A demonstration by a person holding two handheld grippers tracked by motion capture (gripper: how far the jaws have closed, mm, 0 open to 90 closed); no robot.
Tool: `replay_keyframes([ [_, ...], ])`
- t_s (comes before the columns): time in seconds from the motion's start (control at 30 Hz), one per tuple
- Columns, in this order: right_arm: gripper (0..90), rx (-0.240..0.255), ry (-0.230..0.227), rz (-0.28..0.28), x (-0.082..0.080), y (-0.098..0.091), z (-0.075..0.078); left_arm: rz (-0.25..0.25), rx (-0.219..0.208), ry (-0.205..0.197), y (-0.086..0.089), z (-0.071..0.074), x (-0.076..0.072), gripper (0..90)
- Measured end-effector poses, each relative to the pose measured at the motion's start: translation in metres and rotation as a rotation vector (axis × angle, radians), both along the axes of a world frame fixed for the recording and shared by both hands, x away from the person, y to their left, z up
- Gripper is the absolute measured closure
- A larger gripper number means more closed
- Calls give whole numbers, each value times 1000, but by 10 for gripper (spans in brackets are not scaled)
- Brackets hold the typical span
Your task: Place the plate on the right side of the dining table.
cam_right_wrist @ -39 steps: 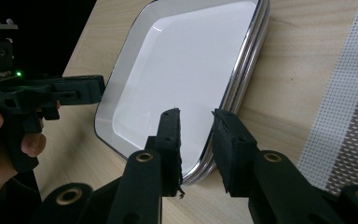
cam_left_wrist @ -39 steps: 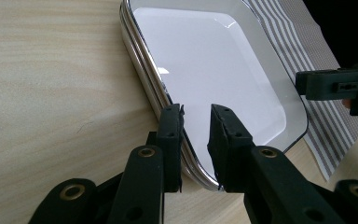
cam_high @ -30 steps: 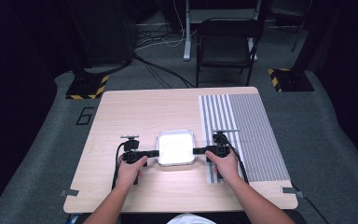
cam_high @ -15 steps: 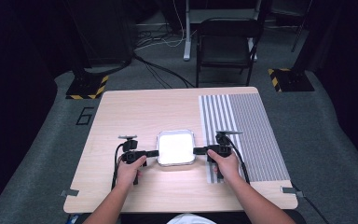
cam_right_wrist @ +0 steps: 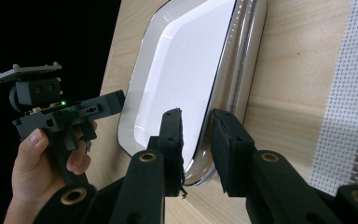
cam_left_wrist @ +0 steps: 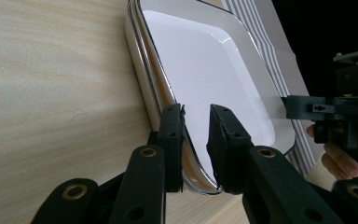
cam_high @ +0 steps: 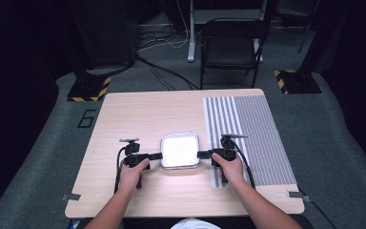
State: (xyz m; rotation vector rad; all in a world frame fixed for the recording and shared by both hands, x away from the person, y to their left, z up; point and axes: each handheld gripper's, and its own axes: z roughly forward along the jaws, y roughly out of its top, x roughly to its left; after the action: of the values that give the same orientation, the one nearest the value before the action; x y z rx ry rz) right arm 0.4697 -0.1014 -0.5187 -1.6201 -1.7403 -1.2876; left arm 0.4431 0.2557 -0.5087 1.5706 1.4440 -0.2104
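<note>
The white square tray [cam_high: 179, 150] sits on the wooden bench [cam_high: 138, 114], near its front-middle, just left of the striped grey mat [cam_high: 257, 129]. In the gripper views it appears to be the top one of a stack: further rims with a dark edge line show beneath it.

The left claw [cam_high: 156, 156] reaches in at the tray's left rim. In the left gripper view, the left claw [cam_left_wrist: 196, 140] straddles that rim, one jaw outside and below, the other over the white inner face; a gap shows between the pads, so the claw is not yet clamped. The right claw [cam_high: 203, 154] meets the tray's right rim. In the right gripper view, the right claw [cam_right_wrist: 196, 140] straddles the edge likewise, jaws parted, rim between them.

Judgement on progress: the approach and the placing of both claws look done. The tray appears to rest flat on the bench, not lifted. Closing on both rims and the lift or carry remain.
</note>
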Motion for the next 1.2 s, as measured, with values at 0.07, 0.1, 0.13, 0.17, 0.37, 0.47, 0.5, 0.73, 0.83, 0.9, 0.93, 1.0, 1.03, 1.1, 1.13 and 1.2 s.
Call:
replay_keyframes([
  [0.07, 754, 0, 1, -1, 0, 0, 0, -1, -6, -1, -1, 0, 0, 751],
  [0.1, 754, -3, -3, 2, 0, 0, 0, -4, -3, 2, -1, -1, 0, 752],
  [0.13, 755, -3, -2, 2, 0, 0, 0, -10, 3, 1, -1, -1, 0, 751],
  [0.17, 755, -3, -1, 1, 0, 0, 0, -5, 0, 3, -1, -1, 0, 752],
  [0.37, 767, -3, 9, -2, 0, 0, 0, 4, -35, -5, 0, -1, -1, 752],
  [0.47, 780, -7, 4, -2, 0, 0, -1, 2, -47, -11, -1, -1, -1, 762],
  [0.5, 788, -8, -5, -2, 0, 0, -1, 3, -39, -16, -1, -1, -1, 756],
  [0.73, 791, -10, -2, 1, -1, 1, 0, -3, 18, -42, -5, 3, -3, 760],
  [0.83, 791, -8, -18, 3, -1, 0, 0, -2, 18, -45, -4, 3, -2, 765],
  [0.9, 791, 4, -14, -3, -1, 0, 2, -4, 18, -44, -4, 4, -3, 765],
  [0.93, 791, 9, -23, -1, -1, -1, 2, -3, 19, -46, -4, 4, -3, 764],
  [1.0, 790, 17, -22, -9, -2, -1, 5, -2, 21, -50, -4, 5, -3, 764],
  [1.03, 788, 17, -22, -12, -2, -1, 5, -3, 24, -54, -4, 6, -3, 764],
  [1.1, 788, 18, -39, -9, -2, -1, 5, -5, 27, -60, -4, 7, -3, 763],
  [1.13, 788, 14, -41, -8, -2, -1, 6, -5, 30, -61, -4, 8, -3, 763],
  [1.2, 786, 3, -43, -7, -3, 0, 6, -4, 39, -66, -5, 8, -3, 763],
])
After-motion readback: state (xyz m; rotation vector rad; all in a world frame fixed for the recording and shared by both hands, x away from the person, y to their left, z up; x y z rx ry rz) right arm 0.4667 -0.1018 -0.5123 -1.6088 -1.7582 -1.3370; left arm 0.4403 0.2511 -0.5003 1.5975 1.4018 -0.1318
